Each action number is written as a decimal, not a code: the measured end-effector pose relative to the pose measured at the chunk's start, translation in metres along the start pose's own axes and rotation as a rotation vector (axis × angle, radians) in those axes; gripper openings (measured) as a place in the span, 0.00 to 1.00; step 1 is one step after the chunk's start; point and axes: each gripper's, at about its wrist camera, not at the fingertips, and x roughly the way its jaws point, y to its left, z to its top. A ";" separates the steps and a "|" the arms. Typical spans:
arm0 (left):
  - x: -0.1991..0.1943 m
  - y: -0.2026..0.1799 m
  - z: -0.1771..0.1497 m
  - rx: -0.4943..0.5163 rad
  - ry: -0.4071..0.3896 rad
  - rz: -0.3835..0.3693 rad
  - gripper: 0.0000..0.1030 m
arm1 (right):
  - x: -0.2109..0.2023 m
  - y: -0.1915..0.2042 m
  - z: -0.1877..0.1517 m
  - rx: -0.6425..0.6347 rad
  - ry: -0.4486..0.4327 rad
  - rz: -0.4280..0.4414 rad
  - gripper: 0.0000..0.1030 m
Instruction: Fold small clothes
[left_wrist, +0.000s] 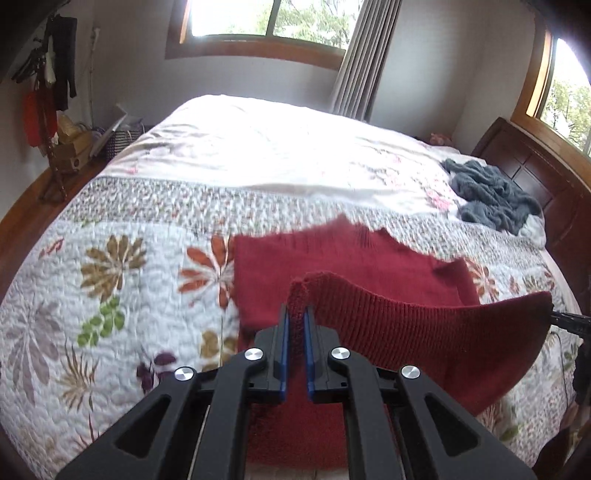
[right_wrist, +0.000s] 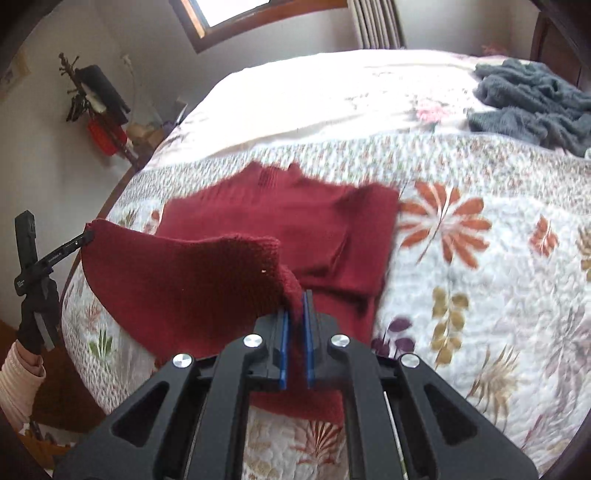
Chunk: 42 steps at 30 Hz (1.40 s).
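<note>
The left gripper (left_wrist: 296, 314) and right gripper (right_wrist: 296, 301) are each pinching a corner of the red sweater's (left_wrist: 351, 258) hem, lifting it over the quilt (left_wrist: 110, 295). The rest is lying flat, sleeves apparently folded in; a grey garment (right_wrist: 532, 103) is sitting well apart.

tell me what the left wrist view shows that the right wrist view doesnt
Only the left wrist view shows a side window above the dark headboard. Only the right wrist view shows a person's sleeve. Both show the red sweater lifted by its hem, each gripper shut on it, the grey garment and the floral quilt.
</note>
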 end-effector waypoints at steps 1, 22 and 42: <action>0.005 0.000 0.008 -0.002 -0.006 -0.005 0.06 | 0.000 -0.002 0.011 0.003 -0.012 -0.007 0.05; 0.196 -0.002 0.102 0.033 0.073 0.132 0.06 | 0.149 -0.076 0.148 0.115 0.074 -0.173 0.05; 0.284 0.024 0.066 -0.030 0.259 0.200 0.29 | 0.234 -0.123 0.118 0.266 0.211 -0.166 0.22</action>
